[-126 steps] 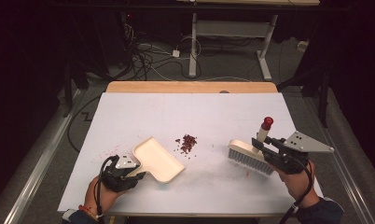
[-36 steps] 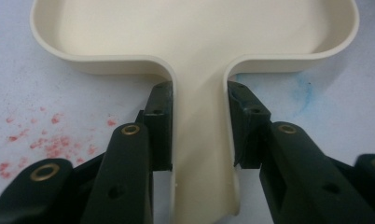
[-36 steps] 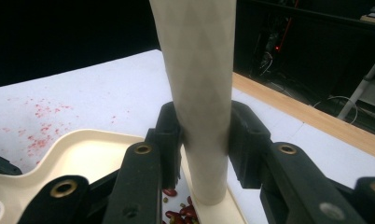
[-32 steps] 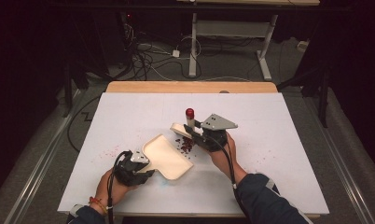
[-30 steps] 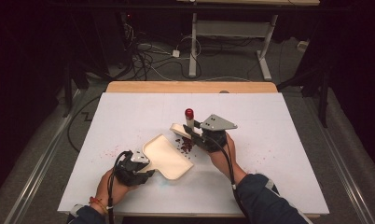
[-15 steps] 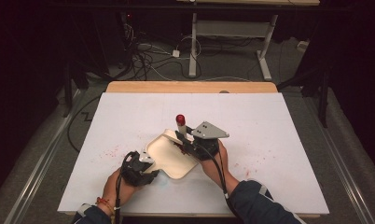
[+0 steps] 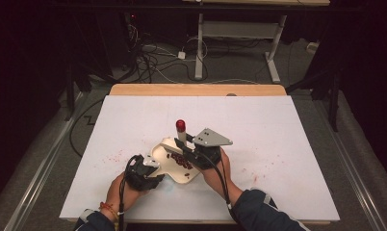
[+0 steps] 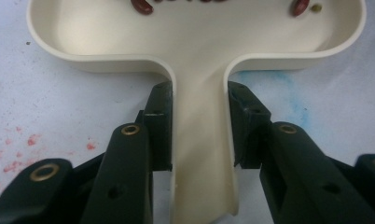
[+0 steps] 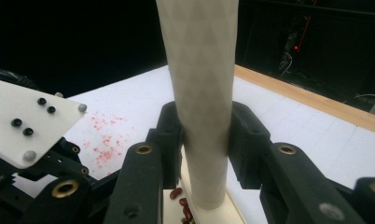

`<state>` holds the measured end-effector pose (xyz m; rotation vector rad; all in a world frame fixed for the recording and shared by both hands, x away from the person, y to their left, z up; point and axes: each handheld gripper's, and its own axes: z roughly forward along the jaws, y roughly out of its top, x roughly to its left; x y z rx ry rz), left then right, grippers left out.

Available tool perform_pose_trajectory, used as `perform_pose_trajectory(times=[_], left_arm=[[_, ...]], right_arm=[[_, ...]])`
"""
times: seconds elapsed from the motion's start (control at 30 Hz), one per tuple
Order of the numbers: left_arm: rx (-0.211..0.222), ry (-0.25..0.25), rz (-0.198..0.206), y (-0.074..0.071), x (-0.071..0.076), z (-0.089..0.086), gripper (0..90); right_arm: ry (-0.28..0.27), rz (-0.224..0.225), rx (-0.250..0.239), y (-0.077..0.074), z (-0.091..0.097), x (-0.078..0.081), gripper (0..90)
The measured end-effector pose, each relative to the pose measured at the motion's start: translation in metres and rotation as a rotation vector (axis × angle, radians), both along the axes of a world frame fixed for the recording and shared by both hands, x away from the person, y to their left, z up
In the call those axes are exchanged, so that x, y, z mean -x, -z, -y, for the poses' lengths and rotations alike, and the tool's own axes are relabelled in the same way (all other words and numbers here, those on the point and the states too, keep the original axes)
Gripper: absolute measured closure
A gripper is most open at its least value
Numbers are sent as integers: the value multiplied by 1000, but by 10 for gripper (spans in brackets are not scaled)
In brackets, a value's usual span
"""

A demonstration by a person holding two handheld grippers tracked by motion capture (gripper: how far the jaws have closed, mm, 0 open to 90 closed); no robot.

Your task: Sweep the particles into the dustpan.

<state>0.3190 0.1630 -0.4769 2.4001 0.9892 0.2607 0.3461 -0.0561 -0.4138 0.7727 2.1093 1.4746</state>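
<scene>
A cream dustpan [image 7: 168, 167] lies flat on the white table near its front middle, with several dark red beans [image 7: 181, 160] in its tray. My left gripper [image 7: 144, 172] is shut on the dustpan's handle [image 8: 202, 154], whose sides the pads press; beans [image 8: 141, 5] lie at the tray's far side. My right gripper [image 7: 195, 155] is shut on the cream handle [image 9: 202, 93] of a brush, which stands upright. Its red tip [image 7: 180, 125] rises above the pan's far edge. The brush head is mostly hidden behind the right gripper. Beans [image 9: 176, 193] lie at the handle's foot.
Faint red stains [image 7: 115, 155] mark the white table cover left of the pan, and a few specks [image 7: 254, 178] lie to the right. The table's wooden far edge [image 7: 196, 90] borders a dark floor with cables [image 7: 153, 62] and a desk frame [image 7: 239, 33].
The right gripper has carried the brush leftward and nearer, over the dustpan. The bean pile that lay on the table now lies in the pan. The left gripper has kept its hold.
</scene>
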Motion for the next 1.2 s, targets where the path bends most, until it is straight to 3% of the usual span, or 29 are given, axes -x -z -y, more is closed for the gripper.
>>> perform_pose_trajectory(times=[0.27, 0.37, 0.53, 0.67, 0.83, 1.0, 1.2], left_arm=[[-12, 9, 10, 1, 1, -1, 631], [-19, 12, 22, -1, 4, -2, 630], [-20, 11, 21, -1, 9, -5, 630], [-36, 23, 15, -3, 18, -9, 631], [-45, 22, 10, -2, 25, -11, 631], [-54, 20, 12, -4, 30, -9, 631], [-47, 21, 9, -2, 31, -6, 631]], right_arm=[[4, 21, -23, -4, 7, -5, 702], [-5, 10, -65, -10, 16, -6, 702], [-8, 44, -98, -21, 31, -3, 702], [-24, 29, -129, -28, 48, 2, 702], [5, 37, -109, -33, 82, 15, 702], [79, 46, -51, -24, 115, 23, 702], [134, 53, 7, -13, 125, 18, 702]])
